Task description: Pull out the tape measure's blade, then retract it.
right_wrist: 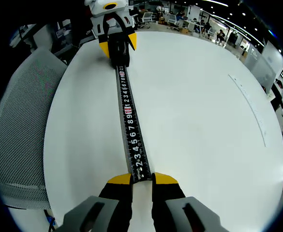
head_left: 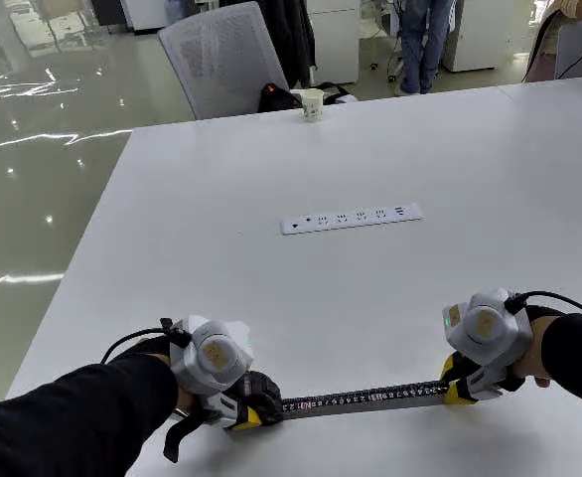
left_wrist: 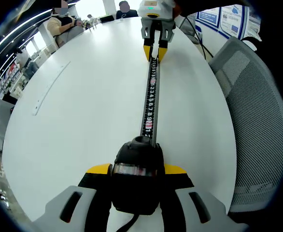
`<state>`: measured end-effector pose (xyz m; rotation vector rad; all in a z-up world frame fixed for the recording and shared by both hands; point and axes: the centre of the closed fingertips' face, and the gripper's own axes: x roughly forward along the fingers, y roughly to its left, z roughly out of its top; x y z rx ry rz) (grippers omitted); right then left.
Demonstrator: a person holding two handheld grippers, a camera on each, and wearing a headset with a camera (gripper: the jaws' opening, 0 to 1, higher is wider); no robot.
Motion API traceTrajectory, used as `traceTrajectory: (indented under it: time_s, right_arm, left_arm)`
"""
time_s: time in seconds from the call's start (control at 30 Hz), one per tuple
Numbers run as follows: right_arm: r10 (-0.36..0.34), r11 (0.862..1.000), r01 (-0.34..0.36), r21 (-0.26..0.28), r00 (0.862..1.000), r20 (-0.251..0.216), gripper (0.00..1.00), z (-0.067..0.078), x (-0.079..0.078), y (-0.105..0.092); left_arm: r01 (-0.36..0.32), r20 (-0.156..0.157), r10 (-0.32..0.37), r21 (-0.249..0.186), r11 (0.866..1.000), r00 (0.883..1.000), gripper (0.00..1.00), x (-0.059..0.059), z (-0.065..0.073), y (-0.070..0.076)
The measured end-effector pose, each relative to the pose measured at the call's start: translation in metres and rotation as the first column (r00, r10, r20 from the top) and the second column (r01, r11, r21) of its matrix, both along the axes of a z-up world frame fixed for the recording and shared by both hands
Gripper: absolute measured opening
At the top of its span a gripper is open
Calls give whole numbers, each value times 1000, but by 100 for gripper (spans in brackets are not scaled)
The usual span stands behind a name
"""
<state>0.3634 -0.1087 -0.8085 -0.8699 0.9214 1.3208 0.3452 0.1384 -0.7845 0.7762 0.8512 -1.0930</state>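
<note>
Left gripper [head_left: 239, 409], bottom left of head view, jaws clamped on tape measure case [head_left: 259, 397], prob. to anchor it on white table [head_left: 271, 159]. Right gripper [head_left: 458, 390], bottom right, pinches blade [head_left: 365, 399] at its tip, so blade runs straight & flat betw. the 2. Pull-out looks underway; retract not yet done. Power strip [head_left: 351, 218] at centre, well apart.

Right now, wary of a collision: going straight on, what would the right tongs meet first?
Probably the tape measure's case, held in the left tongs, at the far end of the blade the right tongs pinch.
</note>
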Motion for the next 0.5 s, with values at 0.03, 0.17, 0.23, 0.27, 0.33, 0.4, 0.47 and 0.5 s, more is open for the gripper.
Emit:
traceTrajectory:
  time_s: [0.03, 0.17, 0.23, 0.27, 0.33, 0.4, 0.47, 0.5]
  right_arm:
    - [3, 1000, -3, 1, 1000, 2, 12, 0, 0, 0]
    - [22, 1000, -22, -9, 1000, 4, 12, 1, 0, 1]
    - [47, 999, -47, -24, 999, 6, 12, 1, 0, 1]
    - [50, 998, -50, -29, 999, 5, 12, 1, 0, 1]
    - [66, 997, -65, -40, 998, 5, 12, 1, 0, 2]
    - [69, 997, -69, -45, 998, 3, 12, 1, 0, 2]
    - [66, 997, -66, -45, 998, 0, 12, 1, 0, 1]
    - [67, 997, -67, -46, 998, 1, 12, 1, 0, 1]
  left_arm:
    - [-1, -1, 1, 2, 1000, 1000, 34, 0, 0, 0]
    - [16, -17, -16, 7, 1000, 1000, 34, 0, 1, -1]
    - [38, -22, -38, 28, 999, 999, 34, -1, 1, -1]
    - [46, -21, -45, 35, 998, 999, 34, -1, 1, -1]
    - [54, -21, -53, 42, 998, 998, 34, -1, 1, 0]
    - [55, -19, -54, 43, 998, 998, 34, -1, 1, 0]
    - [54, -16, -53, 43, 998, 998, 34, -2, 1, 0]
    - [54, -14, -54, 42, 998, 998, 34, -2, 2, 0]
